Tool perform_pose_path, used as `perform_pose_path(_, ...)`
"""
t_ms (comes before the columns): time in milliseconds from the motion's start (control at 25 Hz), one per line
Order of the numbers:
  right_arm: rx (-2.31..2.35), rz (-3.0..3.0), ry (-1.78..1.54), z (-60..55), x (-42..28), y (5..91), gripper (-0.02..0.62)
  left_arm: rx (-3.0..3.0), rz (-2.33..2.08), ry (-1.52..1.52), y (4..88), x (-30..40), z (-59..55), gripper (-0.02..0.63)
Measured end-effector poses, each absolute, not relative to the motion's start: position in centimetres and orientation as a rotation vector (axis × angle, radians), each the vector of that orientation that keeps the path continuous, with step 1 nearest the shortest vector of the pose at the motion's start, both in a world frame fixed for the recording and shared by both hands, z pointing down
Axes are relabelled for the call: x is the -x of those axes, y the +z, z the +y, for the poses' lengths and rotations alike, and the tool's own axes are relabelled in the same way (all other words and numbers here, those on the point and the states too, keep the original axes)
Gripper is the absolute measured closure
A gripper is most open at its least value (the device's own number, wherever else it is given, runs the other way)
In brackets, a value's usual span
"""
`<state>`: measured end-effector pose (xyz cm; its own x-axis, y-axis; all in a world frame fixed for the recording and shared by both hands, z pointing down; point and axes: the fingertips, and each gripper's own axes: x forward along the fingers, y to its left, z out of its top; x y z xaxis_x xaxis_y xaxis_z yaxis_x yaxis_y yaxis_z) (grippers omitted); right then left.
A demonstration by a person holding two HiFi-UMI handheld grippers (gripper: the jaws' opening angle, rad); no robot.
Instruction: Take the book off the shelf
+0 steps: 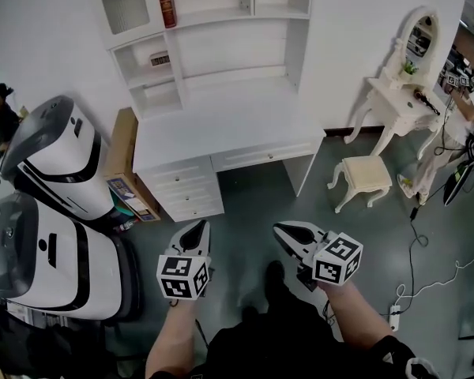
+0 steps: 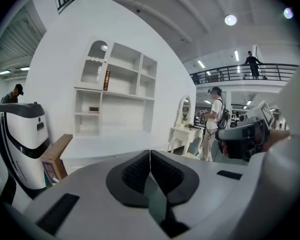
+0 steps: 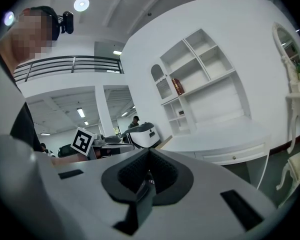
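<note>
left claw [image 1: 199, 226] and right claw [image 1: 279, 229] closed, empty; red book [image 1: 167, 5] on shelf [image 1: 213, 20], title unreadable

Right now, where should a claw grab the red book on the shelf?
Probably the spine of the red book, near its upper end, coming straight from the front. It stands upright, spine outward, at the left end of its shelf compartment, with open space beside it.

Your white left gripper [image 1: 196, 227] and right gripper [image 1: 283, 229] bear black ribbed pads [image 2: 135, 174] and black-and-white marker cubes [image 1: 183, 276]; your top [image 1: 284, 342] is dark.
</note>
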<state>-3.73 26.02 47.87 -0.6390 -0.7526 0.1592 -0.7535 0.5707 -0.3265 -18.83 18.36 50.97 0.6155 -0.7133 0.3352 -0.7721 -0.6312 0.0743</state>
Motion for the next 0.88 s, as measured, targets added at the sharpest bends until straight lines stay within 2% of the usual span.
perform_pose_path(400,-1.254,-2.832,0.643,12.8,0.8,49.3,0.581,-2.567,-1.313,0.450,51.6,17.2,6.7,0.594)
perform_pose_path(880,-1.115,-2.848,0.680,-3.6,-6.2,49.2,0.581,-2.500,-1.394,0.463,50.4,10.1,-9.5,0.594)
